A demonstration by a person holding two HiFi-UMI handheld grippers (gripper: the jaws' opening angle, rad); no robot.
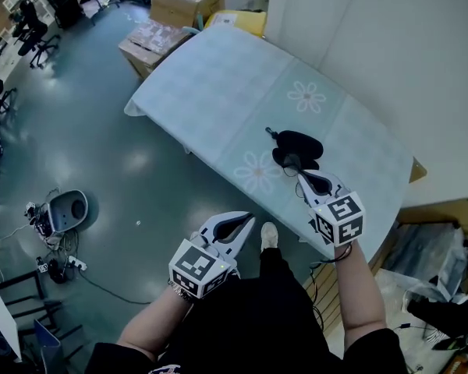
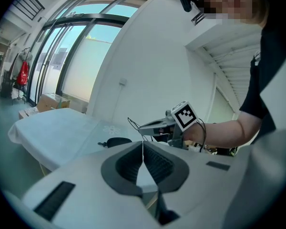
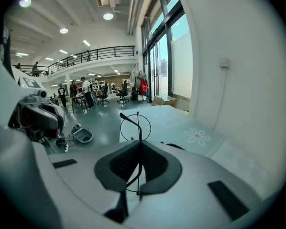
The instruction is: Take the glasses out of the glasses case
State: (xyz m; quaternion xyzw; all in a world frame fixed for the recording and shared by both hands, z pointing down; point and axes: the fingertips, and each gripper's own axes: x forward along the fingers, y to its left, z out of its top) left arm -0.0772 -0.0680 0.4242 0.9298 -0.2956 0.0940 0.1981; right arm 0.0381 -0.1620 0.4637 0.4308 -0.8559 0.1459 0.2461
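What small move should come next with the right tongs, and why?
Probably lower the right tongs toward the bare pale floral tablecloth beside the black soft glasses case. They are shut on the thin round wire-framed glasses, held in the air outside the case, so only setting them down seems left. The left tongs are shut and empty.

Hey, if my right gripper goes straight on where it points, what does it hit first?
Likely the black glasses case just ahead of the right gripper, though it may pass above it.
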